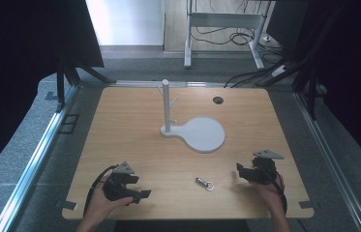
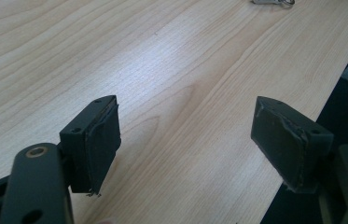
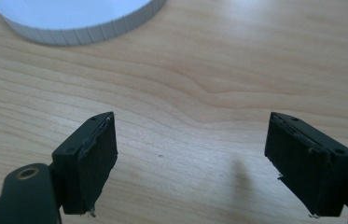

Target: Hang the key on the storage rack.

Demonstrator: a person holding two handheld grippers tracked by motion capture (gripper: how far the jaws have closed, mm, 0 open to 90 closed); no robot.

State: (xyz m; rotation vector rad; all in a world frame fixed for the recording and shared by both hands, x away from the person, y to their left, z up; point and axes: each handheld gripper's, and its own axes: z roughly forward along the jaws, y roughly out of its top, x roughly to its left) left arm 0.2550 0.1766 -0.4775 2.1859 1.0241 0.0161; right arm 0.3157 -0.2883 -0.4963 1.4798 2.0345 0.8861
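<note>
So nothing's grabbed yet: the small silver metal keyring clip point(image 1: 204, 183) lies on the light wooden worktop point(image 1: 134, 140) between the left hand-held gripper point(image 1: 138, 195) and the right hand-held gripper point(image 1: 240, 170), both spread wide and empty. Looks like the approach step; next, one closes in on it, probably bound for the white peg stand point(image 1: 166, 107).

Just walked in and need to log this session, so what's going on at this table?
A person holds a black two-jaw gripper in each hand over a light wooden table. The left gripper and right gripper both have their jaws wide apart and hold nothing. A small metal keyring clip lies on the table between them, untouched. Farther back stands a white peg stand with a round base, nothing hanging on it.
</note>
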